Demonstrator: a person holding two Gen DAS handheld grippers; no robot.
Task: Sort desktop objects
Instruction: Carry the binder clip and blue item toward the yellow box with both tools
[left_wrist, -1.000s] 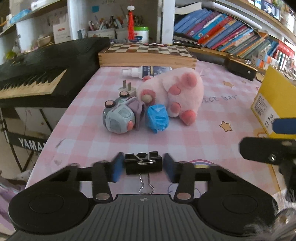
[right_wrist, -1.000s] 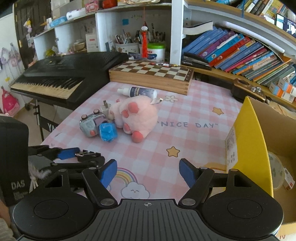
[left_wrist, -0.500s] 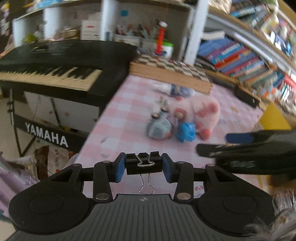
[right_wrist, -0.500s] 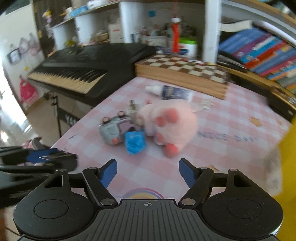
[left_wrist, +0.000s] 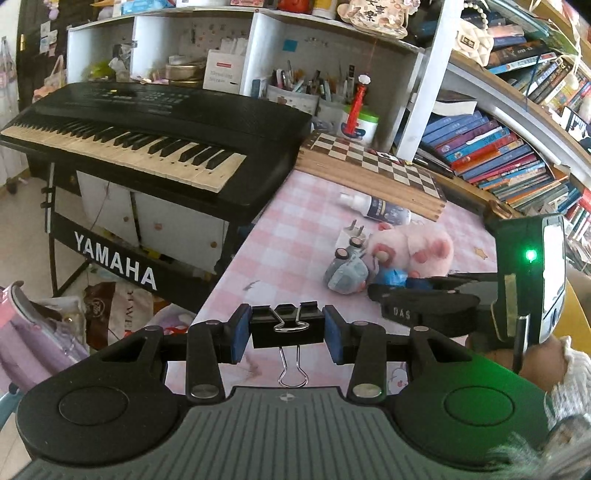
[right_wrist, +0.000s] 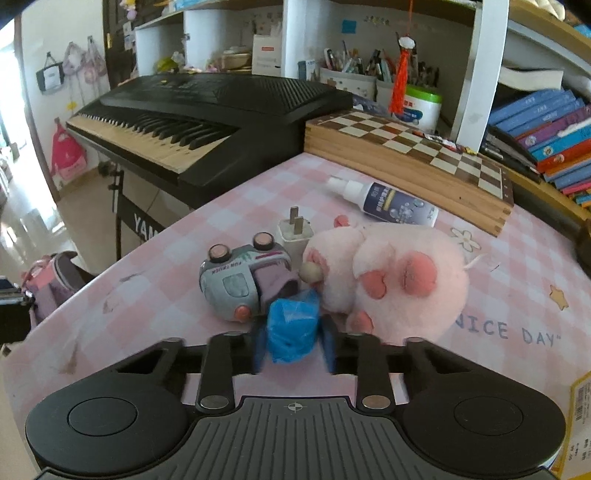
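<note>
Left tool (left_wrist: 284, 329) clamped on binder clip (left_wrist: 287, 326); right tool (right_wrist: 294, 349) just closing on blue wad (right_wrist: 293, 331) beside "FUN TRUCK" toy (right_wrist: 236, 282)

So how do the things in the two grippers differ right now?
The left gripper pinches a black binder clip, rigid metal, lifted off the table with its wire handle hanging down. The right gripper has just been closing on a blue crumpled wad, soft and shapeless, which sits low by the toy truck and pink plush. Whether it has left the table, I cannot tell. Both are small and sit between blue-padded fingers.
</note>
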